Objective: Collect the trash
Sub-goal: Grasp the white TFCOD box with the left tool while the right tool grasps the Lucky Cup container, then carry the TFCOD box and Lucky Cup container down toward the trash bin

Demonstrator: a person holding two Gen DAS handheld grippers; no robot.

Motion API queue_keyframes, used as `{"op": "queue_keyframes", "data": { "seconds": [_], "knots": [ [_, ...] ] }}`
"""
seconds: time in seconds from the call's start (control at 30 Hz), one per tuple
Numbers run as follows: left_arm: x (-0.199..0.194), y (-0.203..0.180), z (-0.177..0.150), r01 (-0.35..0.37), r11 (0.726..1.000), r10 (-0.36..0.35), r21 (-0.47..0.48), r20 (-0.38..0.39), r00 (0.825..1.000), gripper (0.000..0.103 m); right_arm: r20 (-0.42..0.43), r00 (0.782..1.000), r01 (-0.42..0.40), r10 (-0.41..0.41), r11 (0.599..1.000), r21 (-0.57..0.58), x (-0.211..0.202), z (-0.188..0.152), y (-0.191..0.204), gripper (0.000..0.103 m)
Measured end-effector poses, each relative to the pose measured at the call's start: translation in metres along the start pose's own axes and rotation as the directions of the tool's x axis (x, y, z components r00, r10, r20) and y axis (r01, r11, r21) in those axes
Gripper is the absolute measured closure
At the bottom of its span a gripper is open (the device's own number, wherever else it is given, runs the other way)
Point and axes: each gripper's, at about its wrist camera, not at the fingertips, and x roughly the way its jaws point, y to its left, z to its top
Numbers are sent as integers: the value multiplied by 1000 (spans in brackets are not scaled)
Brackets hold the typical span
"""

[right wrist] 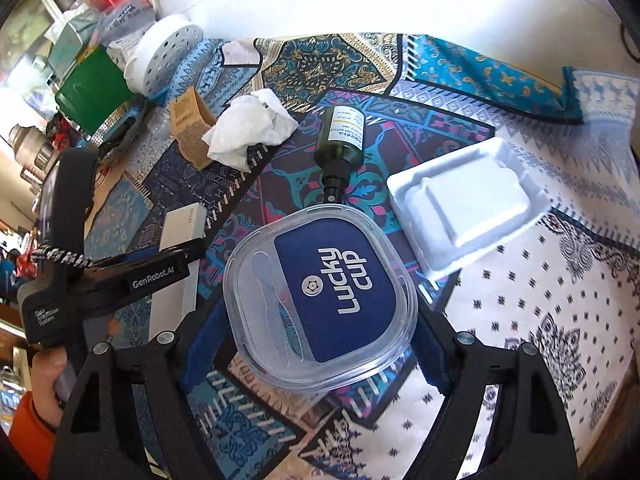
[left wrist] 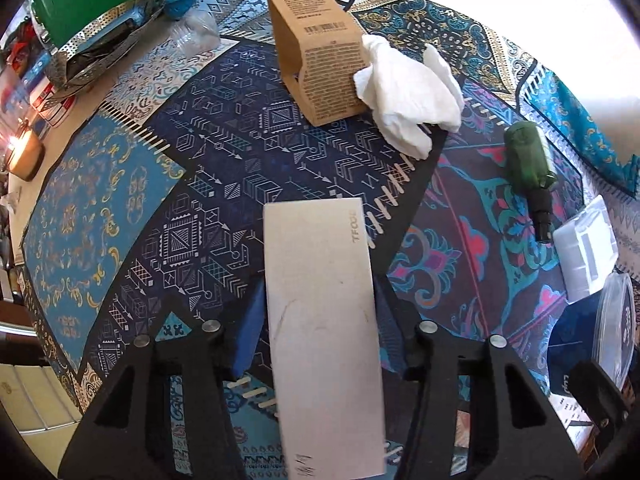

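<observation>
My left gripper [left wrist: 318, 328] is shut on a long grey-white flat box [left wrist: 320, 280] and holds it over the patterned cloths. Ahead of it stand a brown cardboard box [left wrist: 320, 60] and a crumpled white tissue [left wrist: 404, 84]; a green bottle [left wrist: 528, 156] lies to the right. My right gripper [right wrist: 316, 320] is shut on a clear plastic "Lucky cup" container [right wrist: 320, 296]. In the right wrist view the green bottle [right wrist: 340, 140] lies just beyond the container, a white foam tray [right wrist: 464, 208] to its right, the tissue [right wrist: 248, 128] and the cardboard box [right wrist: 190, 120] at the back left.
A green bin [left wrist: 84, 0] with a perforated metal tray [left wrist: 92, 52] sits at the far left. A white perforated round lid [right wrist: 168, 56] and clutter stand at the back left. The left gripper's body [right wrist: 108, 276] shows at the left of the right wrist view.
</observation>
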Motion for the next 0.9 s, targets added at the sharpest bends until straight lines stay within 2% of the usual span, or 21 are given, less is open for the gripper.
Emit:
{"op": "queue_keyframes", "data": {
  "seconds": [0.1, 0.4, 0.63, 0.9],
  "knots": [
    [-15, 2, -4, 46, 999, -46, 11, 9, 999, 52, 11, 1000, 8, -8, 1000, 7, -10, -5, 2, 23],
    [-92, 16, -29, 116, 984, -133, 137, 125, 983, 53, 96, 994, 40, -44, 998, 49, -48, -26, 25, 23],
    [-148, 51, -62, 159, 963, -204, 216, 206, 957, 53, 169, 979, 102, -115, 992, 79, -81, -55, 72, 23],
    [-187, 124, -111, 237, 909, -324, 343, 225, 919, 53, 233, 946, 179, -223, 964, 197, -99, -116, 147, 23]
  ]
}}
